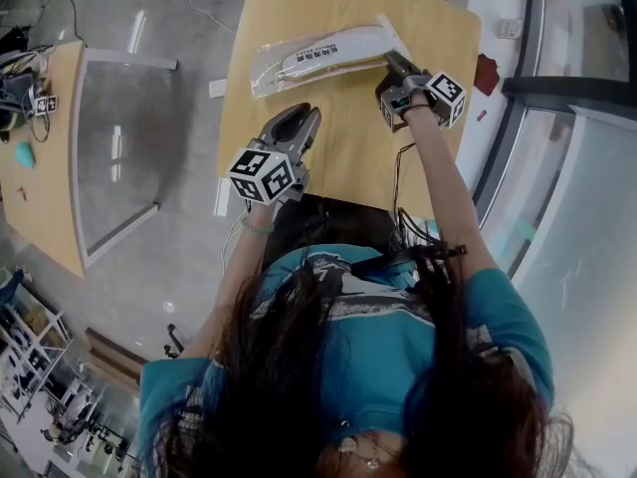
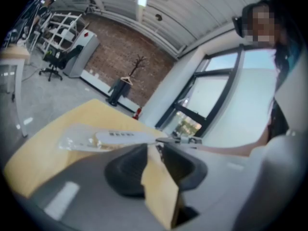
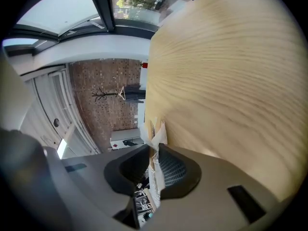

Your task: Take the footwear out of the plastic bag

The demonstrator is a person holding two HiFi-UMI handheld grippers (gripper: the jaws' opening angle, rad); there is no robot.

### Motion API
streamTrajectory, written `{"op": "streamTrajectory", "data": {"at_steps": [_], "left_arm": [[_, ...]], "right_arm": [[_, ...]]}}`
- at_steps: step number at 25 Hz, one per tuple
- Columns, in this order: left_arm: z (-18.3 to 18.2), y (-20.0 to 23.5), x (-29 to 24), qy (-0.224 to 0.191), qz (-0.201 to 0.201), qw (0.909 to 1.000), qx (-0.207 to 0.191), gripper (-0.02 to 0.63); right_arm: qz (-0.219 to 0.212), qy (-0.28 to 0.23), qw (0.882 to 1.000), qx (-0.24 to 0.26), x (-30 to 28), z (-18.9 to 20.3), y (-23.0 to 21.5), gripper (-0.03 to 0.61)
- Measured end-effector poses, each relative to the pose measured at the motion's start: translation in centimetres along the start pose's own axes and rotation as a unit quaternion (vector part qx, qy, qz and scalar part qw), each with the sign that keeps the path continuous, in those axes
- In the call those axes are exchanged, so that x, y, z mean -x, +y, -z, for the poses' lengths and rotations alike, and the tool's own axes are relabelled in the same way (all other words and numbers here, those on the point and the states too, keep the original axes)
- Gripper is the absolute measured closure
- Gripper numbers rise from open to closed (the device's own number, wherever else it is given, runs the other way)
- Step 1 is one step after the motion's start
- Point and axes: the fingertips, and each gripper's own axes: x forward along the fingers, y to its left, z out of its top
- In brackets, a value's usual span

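A clear plastic bag (image 1: 299, 63) lies across the far part of the round wooden table (image 1: 348, 157). Inside it shows a white flat slipper (image 1: 333, 53) with dark print. My right gripper (image 1: 393, 65) is at the bag's right end, shut on the crinkled plastic edge (image 3: 157, 134), which sits pinched between the dark pads. My left gripper (image 1: 304, 119) hovers over the table on the near side of the bag, apart from it. Its jaws stand slightly apart with only tabletop showing between them (image 2: 155, 150). The left gripper view shows the bag (image 2: 79, 139) lying beyond the fingertips.
A second wooden table (image 1: 40, 167) with cables and small items stands at the left, and a glass panel (image 1: 114, 157) beside it. A red object (image 1: 488, 73) lies on the floor to the right, near a window frame. A cable hangs at the table's near edge.
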Motion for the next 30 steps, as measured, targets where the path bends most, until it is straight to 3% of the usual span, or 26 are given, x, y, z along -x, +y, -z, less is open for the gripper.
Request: {"op": "streamTrajectory", "data": {"at_steps": [3,6,9,14,17,24,29,30], "left_arm": [[1.2,-0.2,-0.3,0.013,0.029,0.9976,0.062,0.463],[3.2,0.0,-0.5,0.026,0.046,0.9887,0.14,0.42],[4.8,0.2,-0.5,0.024,0.061,0.9732,0.22,0.405],[5.3,0.5,-1.0,-0.009,0.087,0.9391,0.332,0.357],[4.5,0.3,-1.4,-0.026,0.1,0.9287,0.356,0.327],[2.1,0.7,-1.3,-0.093,0.101,0.9033,0.406,0.325],[1.3,1.6,-0.6,-0.113,0.105,0.895,0.419,0.33],[1.1,1.6,-0.4,-0.118,0.112,0.8929,0.42,0.361]], "right_arm": [[-0.002,0.001,0.999,-0.034,1.8,1.8,-0.5,0.512],[-0.003,0.002,0.998,-0.067,3.8,3.8,-1.2,0.512],[-0.006,0.008,0.995,-0.102,5.6,5.8,-1.8,0.514],[-0.023,0.013,0.992,-0.122,7.9,8.2,-1.4,0.514],[-0.037,0.01,0.993,-0.114,9.0,9.1,-0.8,0.514],[-0.104,0.033,0.991,-0.073,10.7,11.0,1.5,0.515],[-0.136,0.074,0.988,-0.017,11.6,13.2,3.4,0.518],[-0.135,0.082,0.987,-0.004,11.7,13.5,3.5,0.518]]}}
